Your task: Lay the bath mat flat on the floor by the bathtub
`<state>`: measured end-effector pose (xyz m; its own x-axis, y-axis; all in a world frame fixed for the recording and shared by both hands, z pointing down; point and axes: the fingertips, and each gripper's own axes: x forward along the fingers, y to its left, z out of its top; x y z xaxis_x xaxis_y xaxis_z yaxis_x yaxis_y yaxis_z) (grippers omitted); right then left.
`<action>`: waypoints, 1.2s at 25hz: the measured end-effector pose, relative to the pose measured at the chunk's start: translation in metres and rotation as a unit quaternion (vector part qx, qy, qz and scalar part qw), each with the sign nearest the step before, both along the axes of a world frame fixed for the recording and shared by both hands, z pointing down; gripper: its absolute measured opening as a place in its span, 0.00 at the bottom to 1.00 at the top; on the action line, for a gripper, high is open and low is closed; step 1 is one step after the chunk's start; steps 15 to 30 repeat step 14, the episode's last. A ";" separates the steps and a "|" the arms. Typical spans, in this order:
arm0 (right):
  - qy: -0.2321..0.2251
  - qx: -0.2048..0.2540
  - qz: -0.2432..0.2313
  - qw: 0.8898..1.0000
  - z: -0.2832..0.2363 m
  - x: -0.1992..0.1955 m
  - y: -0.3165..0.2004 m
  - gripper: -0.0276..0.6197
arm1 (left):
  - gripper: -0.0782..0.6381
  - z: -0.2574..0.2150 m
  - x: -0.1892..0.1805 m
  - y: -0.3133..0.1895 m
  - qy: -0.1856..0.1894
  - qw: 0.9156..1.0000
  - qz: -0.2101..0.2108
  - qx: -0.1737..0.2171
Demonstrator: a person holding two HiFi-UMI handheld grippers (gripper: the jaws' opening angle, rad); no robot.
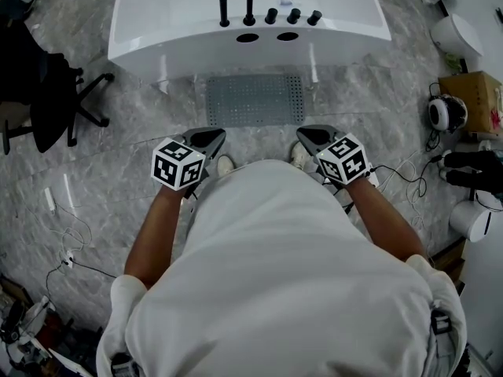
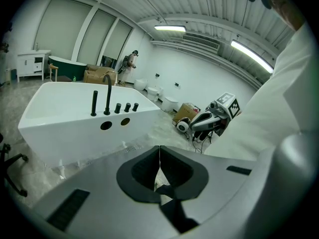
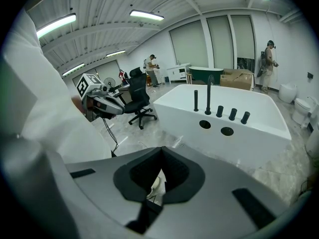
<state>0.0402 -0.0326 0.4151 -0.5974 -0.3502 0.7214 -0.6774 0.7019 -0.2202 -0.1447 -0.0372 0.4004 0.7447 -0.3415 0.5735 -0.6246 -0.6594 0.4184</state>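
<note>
Both held forward, level | left tongs closed | right tongs closed | mat flat

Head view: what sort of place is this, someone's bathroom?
Likely a workshop or showroom hall, not a home: the bathtub stands on an open floor, with several toilets, an office chair and cardboard boxes around.

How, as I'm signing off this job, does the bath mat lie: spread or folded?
Spread flat: the bath mat shows as one grey rectangle on the floor by the bathtub, no folds.
</note>
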 end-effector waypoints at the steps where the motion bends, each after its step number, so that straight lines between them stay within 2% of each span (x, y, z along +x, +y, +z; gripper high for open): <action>1: 0.001 0.000 0.000 1.000 0.000 0.001 -0.001 0.05 | 0.13 0.000 0.001 -0.001 0.000 1.000 0.000 0.000; 14: 0.009 -0.004 0.001 1.000 0.003 0.016 -0.011 0.05 | 0.13 0.003 0.015 -0.014 0.003 1.000 0.002 -0.001; 30: 0.009 -0.004 0.001 1.000 0.003 0.016 -0.011 0.05 | 0.13 0.003 0.015 -0.014 0.003 1.000 0.002 -0.001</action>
